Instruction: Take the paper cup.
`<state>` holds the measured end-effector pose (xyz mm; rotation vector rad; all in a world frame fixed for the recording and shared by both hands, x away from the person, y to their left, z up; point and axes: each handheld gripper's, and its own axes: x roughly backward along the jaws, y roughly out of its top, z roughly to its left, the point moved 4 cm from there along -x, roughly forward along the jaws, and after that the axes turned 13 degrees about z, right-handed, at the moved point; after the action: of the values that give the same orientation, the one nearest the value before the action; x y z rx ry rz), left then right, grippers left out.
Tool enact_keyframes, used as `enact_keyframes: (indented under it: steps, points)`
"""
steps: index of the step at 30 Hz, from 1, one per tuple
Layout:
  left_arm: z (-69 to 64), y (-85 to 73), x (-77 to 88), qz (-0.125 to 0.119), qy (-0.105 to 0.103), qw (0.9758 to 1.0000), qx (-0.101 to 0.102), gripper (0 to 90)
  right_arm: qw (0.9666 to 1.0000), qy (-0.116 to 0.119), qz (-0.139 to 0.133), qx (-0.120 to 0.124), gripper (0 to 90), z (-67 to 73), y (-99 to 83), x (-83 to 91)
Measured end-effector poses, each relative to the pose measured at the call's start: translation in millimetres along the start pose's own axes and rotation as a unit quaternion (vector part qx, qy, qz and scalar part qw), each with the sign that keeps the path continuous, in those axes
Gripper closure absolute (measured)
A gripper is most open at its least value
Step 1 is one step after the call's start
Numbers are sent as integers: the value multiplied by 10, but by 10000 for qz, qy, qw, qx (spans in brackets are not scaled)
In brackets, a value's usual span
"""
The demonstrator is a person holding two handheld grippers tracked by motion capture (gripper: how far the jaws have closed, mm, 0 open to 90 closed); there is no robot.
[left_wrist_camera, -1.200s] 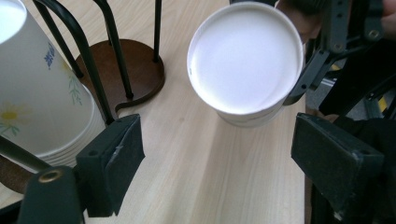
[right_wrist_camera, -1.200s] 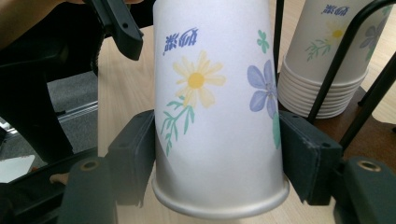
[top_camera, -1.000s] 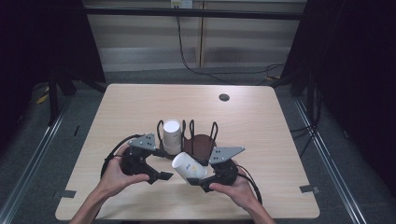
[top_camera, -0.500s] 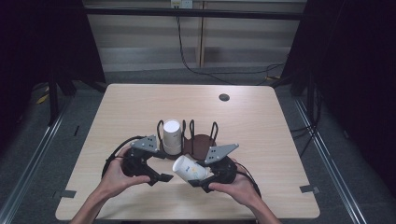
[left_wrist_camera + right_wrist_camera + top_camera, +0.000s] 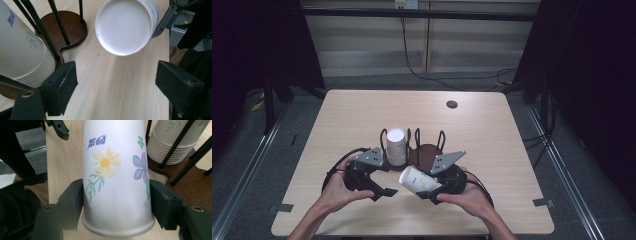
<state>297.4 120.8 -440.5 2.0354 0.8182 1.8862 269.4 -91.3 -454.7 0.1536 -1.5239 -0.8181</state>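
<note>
A white paper cup with flower print point(image 5: 414, 179) point(image 5: 116, 170) lies tilted on its side above the table's front, with my right gripper point(image 5: 421, 184) point(image 5: 115, 195) shut on it near its rim. Its round bottom point(image 5: 126, 26) points at my left gripper point(image 5: 384, 181) point(image 5: 116, 77), which stands open with nothing between its jaws, a short way from the cup. Behind both grippers, a stack of the same cups point(image 5: 396, 145) point(image 5: 22, 50) point(image 5: 175, 140) stands upside down in a black wire rack on a brown base point(image 5: 428, 152) point(image 5: 70, 27).
The rack's thin upright wires point(image 5: 441, 140) rise just behind both grippers. A small dark round disc point(image 5: 452, 104) sits near the table's far right. Cables point(image 5: 334, 170) trail from each gripper. Bare wood table point(image 5: 347, 120) lies to the left, right and beyond the rack.
The right gripper and its cup have shifted only slightly. The left gripper has kept still and open.
</note>
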Motion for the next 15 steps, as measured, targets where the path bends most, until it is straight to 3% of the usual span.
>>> enact_keyframes:
  steps: [15]
  points:
    - [-17, -6, -93, 239, -23, 9997, -75, 173, 9982, -26, 551, 226, 325, -1, 30, -24]
